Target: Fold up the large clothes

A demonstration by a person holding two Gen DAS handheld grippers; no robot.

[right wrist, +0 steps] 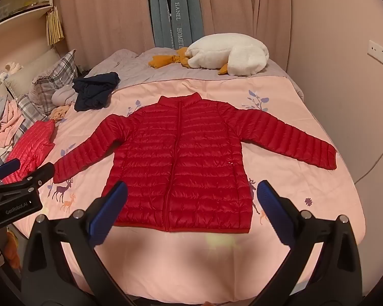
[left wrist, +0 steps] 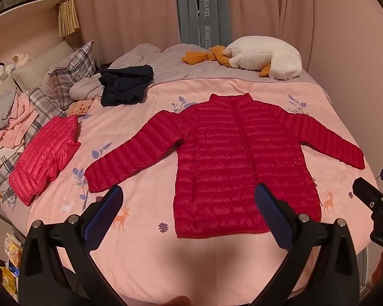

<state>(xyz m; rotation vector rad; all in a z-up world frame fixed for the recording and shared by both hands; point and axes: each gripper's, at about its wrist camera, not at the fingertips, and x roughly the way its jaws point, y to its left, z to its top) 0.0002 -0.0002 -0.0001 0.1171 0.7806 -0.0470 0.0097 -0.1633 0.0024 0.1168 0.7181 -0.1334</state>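
A red quilted puffer jacket lies flat, zipped, sleeves spread, in the middle of the pink patterned bedspread, hem toward its near edge. Above that edge, the left gripper and right gripper hover with jaws wide, holding nothing.

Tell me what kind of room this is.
Most likely a bedroom: a bed with a pink printed quilt, plaid pillows at its head, and a plush goose near the curtains.

I see a red quilted jacket on a pink deer-and-leaf print quilt, beside a brighter pink-red jacket and grey plaid pillows.
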